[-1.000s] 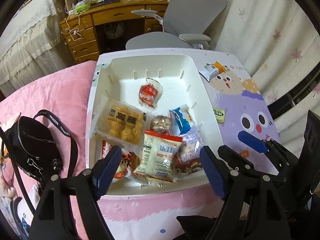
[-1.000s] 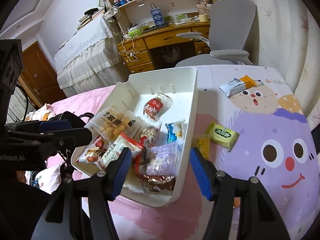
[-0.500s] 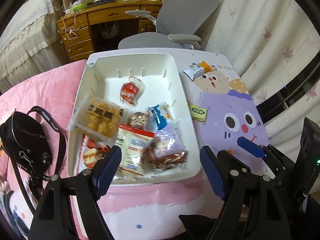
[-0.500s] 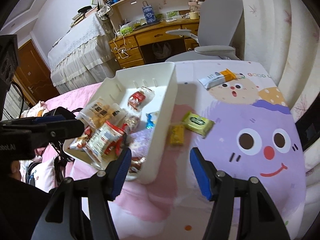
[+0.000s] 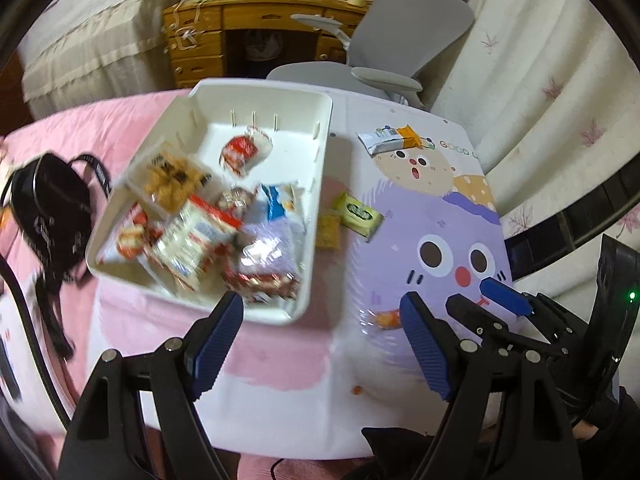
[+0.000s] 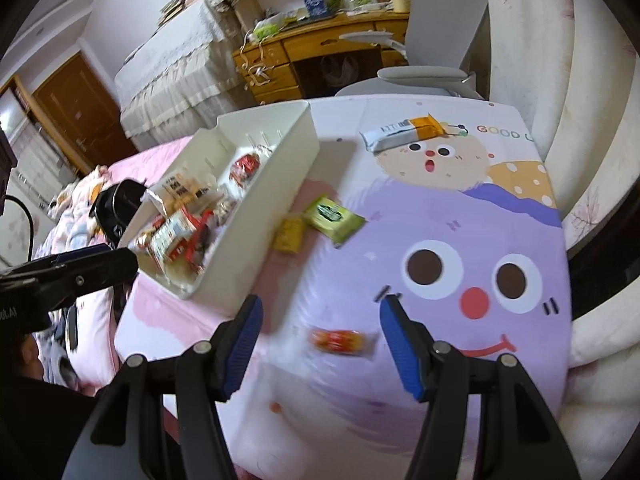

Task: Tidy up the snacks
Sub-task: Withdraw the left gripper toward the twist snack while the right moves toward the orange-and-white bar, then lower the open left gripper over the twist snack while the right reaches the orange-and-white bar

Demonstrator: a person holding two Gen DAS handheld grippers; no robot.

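A white bin point(image 5: 316, 184) point(image 6: 288, 184) holding several snack packs sits on the left of the cartoon table. Loose on the table lie a green pack point(image 5: 360, 216) point(image 6: 334, 220), a small yellow pack point(image 5: 328, 232) point(image 6: 289, 234), a white-and-orange bar point(image 5: 394, 140) point(image 6: 404, 132) and a red-orange clear-wrapped snack point(image 5: 388, 318) point(image 6: 340, 340). My left gripper point(image 5: 320, 340) is open over the table's near edge, just right of the bin's front corner. My right gripper point(image 6: 320, 340) is open with the red-orange snack lying between its fingers, untouched; its blue fingertips point(image 5: 504, 298) show in the left wrist view.
A black bag point(image 5: 48, 216) point(image 6: 120, 204) lies on the pink bedding left of the bin. A grey office chair point(image 5: 400, 40) point(image 6: 432, 40) and a wooden desk point(image 5: 256, 36) stand behind the table. Curtains point(image 5: 540, 60) hang at the right.
Both grippers have swept to the right, off the bin and over the table. The bin has slid leftward in both views, and the red-orange snack has come between the right fingers.
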